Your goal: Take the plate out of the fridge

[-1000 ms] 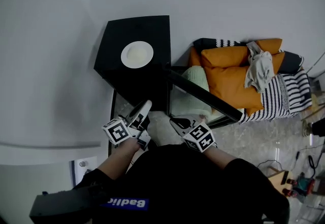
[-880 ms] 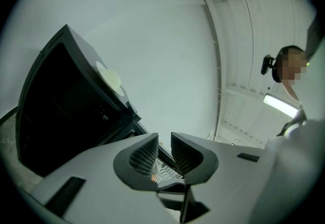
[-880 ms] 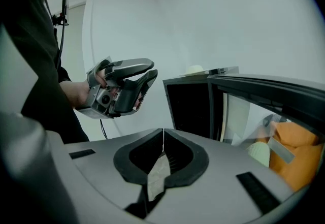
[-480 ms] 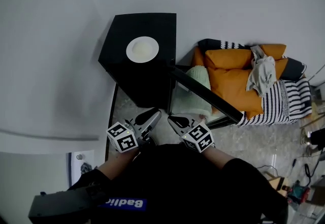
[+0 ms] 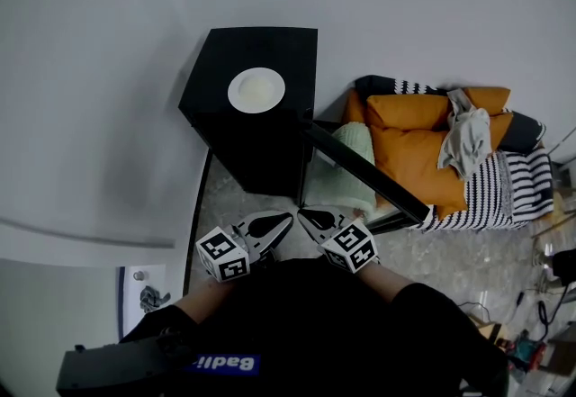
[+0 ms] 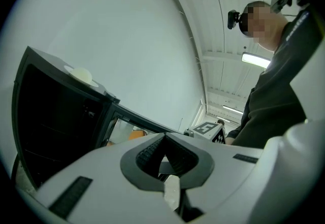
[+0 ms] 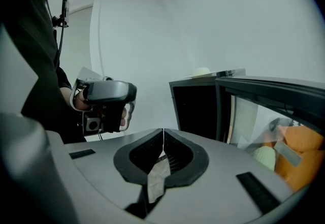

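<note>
- Nearest, at the lower centre of the head view, we hold both tools close to our body. The left gripper (image 5: 284,220) has its jaws closing, tips meeting with nothing between them. The right gripper (image 5: 306,217) is pinched together too, and empty.
- Just beyond them, mid-frame, the black fridge (image 5: 256,148) stands with its door (image 5: 364,172) swung out toward the right.
- The fridge's inside, at the left of the left gripper view, is dark. We make out faint shelf lines but nothing on them.
- Farther up, at upper centre, the white plate (image 5: 256,89) lies on the fridge's top. Something pale mounds on it that we cannot identify.
- We judge the taking-out done, since the plate is out of the fridge and neither tool touches it. At most, shutting the door seems left.
- Far right, orange cushions (image 5: 423,143) lie on a striped sofa.
</note>
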The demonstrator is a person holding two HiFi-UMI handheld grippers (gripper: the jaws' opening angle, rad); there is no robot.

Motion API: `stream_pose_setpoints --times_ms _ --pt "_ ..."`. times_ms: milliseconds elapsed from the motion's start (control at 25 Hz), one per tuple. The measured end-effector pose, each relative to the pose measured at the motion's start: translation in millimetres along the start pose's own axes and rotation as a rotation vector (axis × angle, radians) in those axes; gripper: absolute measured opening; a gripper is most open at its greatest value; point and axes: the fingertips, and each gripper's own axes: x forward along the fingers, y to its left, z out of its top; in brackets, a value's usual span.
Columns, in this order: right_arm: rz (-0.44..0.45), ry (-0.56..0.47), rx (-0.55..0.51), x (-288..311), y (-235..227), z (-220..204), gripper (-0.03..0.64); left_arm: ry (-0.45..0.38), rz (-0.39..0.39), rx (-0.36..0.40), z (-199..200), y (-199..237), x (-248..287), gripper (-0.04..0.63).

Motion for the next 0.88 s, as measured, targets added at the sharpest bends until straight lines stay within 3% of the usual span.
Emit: stream_pose_setpoints --times_ms 880 --pt "0.048 -0.061 -0.021 -4.1 6.1 8.3 0.011 -0.003 -0.038 0.044 -3.6 -7.1 -0.4 0.009"
